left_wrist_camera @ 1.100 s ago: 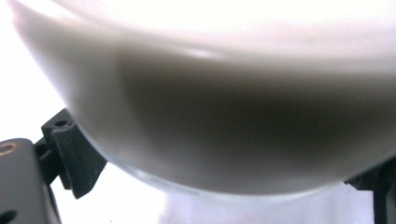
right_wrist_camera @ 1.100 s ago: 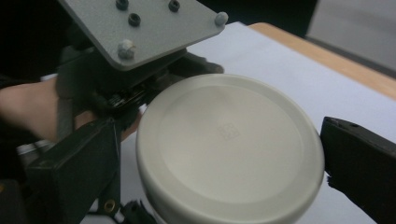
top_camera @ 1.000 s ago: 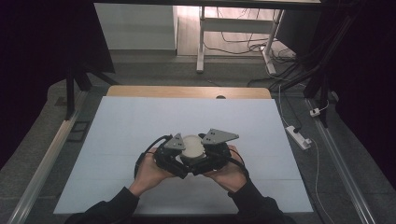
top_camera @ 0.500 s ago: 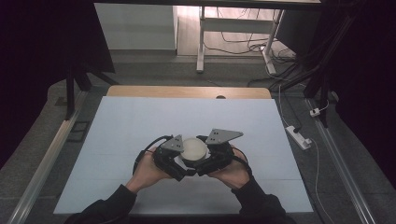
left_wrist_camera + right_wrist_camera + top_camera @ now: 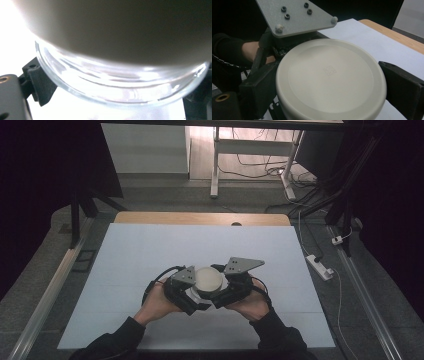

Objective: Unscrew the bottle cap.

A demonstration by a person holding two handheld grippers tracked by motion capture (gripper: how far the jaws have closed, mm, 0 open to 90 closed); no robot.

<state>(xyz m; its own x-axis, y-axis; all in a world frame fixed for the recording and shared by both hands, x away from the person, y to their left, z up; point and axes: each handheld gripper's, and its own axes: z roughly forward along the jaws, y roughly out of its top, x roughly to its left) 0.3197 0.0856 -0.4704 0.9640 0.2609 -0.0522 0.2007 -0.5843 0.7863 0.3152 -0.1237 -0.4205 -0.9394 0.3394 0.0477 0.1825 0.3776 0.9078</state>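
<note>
A clear glass jar [image 5: 120,87] with a round cream lid [image 5: 207,279] is held just above the white table [image 5: 150,250], near its front middle. My left gripper [image 5: 192,295] is shut on the jar's glass body, with a black jaw pressed against each side in the left gripper view. From the other side, my right gripper [image 5: 225,290] is shut on the lid [image 5: 329,80], which sits between its two black jaws. The two grippers face each other, almost touching. The jar's contents cannot be seen.
The white sheet covers the table up to a wooden strip [image 5: 200,218] at the far edge. A power strip [image 5: 320,266] and cables lie on the floor to the right. Metal rails [image 5: 50,290] run along both sides.
The right gripper's grey plate has shifted slightly to the right, as if turning around the lid. The jar and the left gripper stay almost in place.
</note>
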